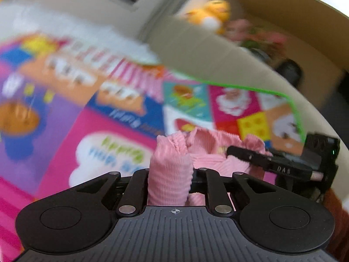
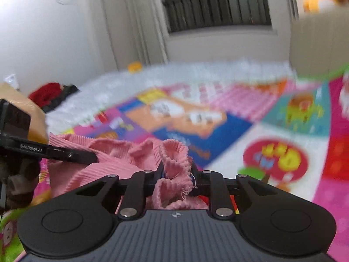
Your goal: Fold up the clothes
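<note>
A pink ribbed garment (image 1: 172,152) is bunched between the fingers of my left gripper (image 1: 171,170), which is shut on it. The same pink garment (image 2: 113,152) stretches across to my right gripper (image 2: 176,170), also shut on a gathered edge of it. Each gripper shows in the other's view: the right gripper (image 1: 272,161) at the right of the left wrist view, the left gripper (image 2: 52,152) at the left of the right wrist view. The garment hangs lifted above a colourful play mat (image 1: 104,120). The fingertips are hidden by fabric.
A cardboard box (image 1: 250,43) with a yellow plush toy (image 1: 209,15) and flowers stands beyond the mat's green edge. A white fluffy rug (image 2: 174,74), a red and dark clothes pile (image 2: 52,96), a wall and a window lie further off.
</note>
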Demonstrator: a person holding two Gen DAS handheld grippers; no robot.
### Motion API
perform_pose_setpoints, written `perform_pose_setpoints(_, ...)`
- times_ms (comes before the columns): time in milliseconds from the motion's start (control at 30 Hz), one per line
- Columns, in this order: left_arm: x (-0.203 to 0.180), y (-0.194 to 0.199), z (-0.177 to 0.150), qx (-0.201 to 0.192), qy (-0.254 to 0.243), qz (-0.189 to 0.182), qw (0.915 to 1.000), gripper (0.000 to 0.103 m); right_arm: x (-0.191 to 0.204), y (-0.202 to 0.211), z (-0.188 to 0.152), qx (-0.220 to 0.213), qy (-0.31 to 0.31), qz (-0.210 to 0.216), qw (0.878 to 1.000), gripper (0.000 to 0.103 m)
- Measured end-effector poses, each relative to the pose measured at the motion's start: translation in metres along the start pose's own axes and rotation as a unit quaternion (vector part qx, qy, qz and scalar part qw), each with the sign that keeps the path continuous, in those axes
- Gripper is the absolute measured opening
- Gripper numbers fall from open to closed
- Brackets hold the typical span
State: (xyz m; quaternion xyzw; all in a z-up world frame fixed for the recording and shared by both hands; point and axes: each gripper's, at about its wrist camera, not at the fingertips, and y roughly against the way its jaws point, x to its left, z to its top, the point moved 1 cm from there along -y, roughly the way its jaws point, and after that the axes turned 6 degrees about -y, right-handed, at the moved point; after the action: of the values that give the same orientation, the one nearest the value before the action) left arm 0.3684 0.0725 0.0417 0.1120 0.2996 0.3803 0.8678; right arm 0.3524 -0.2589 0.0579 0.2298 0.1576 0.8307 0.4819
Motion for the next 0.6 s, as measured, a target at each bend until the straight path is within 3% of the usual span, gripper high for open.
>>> perform_pose_setpoints(167, -0.057, 0.049, -0.034, 0.017, -0.076, -0.011, 0.9969, 0.018, 0.048, 0.079, -0.032, -0.01, 0.094, 0.002, 0.996, 0.019)
perform_pose_setpoints(333, -0.098, 0.095, -0.095, 0.055, -0.118, 0.006, 0.9915, 0.025, 0.089, 0.131, -0.094, 0.022, 0.155, 0.016, 0.988, 0.02)
perform_pose_setpoints(433, -0.101, 0.111, -0.134, 0.082, -0.1, 0.004, 0.9916, 0.04, 0.101, 0.137, -0.14, 0.066, 0.18, -0.001, 0.981, 0.026)
perform_pose_setpoints(500, -0.102, 0.119, -0.159, 0.101, -0.088, 0.007, 0.991, 0.059, 0.101, 0.141, -0.171, 0.094, 0.196, -0.021, 0.976, 0.034)
perform_pose_setpoints(567, -0.1, 0.126, -0.176, 0.109, -0.072, 0.01, 0.9914, 0.066, 0.097, 0.149, -0.186, 0.105, 0.184, -0.035, 0.977, 0.052)
perform_pose_setpoints(600, -0.098, 0.131, -0.183, 0.11, -0.062, 0.01, 0.9919, 0.072, 0.094, 0.154, -0.193, 0.11, 0.177, -0.041, 0.977, 0.055)
